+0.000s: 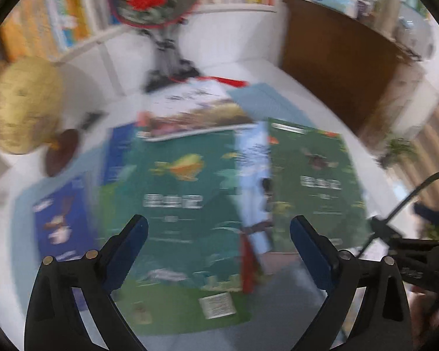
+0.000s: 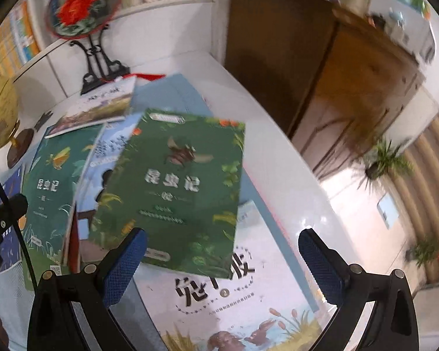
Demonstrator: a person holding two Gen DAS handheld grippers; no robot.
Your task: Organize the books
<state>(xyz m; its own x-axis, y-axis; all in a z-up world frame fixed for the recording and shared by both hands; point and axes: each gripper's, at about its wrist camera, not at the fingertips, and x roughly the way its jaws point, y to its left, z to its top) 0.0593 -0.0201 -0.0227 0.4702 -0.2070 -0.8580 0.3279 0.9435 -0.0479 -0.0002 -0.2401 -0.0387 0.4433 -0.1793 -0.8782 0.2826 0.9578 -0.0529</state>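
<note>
Several thin picture books lie overlapping on a white desk (image 2: 272, 158). A green book with a fish (image 1: 178, 204) lies under my left gripper (image 1: 219, 231), which hovers open above it. Beside it are a light blue book (image 1: 254, 175), a green beetle book (image 1: 316, 181) and a dark blue book (image 1: 61, 219). In the right wrist view the green beetle book (image 2: 178, 187) rests on a white rabbit book (image 2: 231, 301). My right gripper (image 2: 222, 248) is open above their overlap. A white landscape book (image 2: 102, 105) lies at the back.
A round red-flower fan on a black stand (image 2: 85, 14) and a gold globe (image 1: 17, 105) stand at the back left. Bookshelves (image 1: 58, 14) line the wall. A brown wooden cabinet (image 2: 278, 52) is at the right. A blue mat (image 2: 172, 93) lies under the books.
</note>
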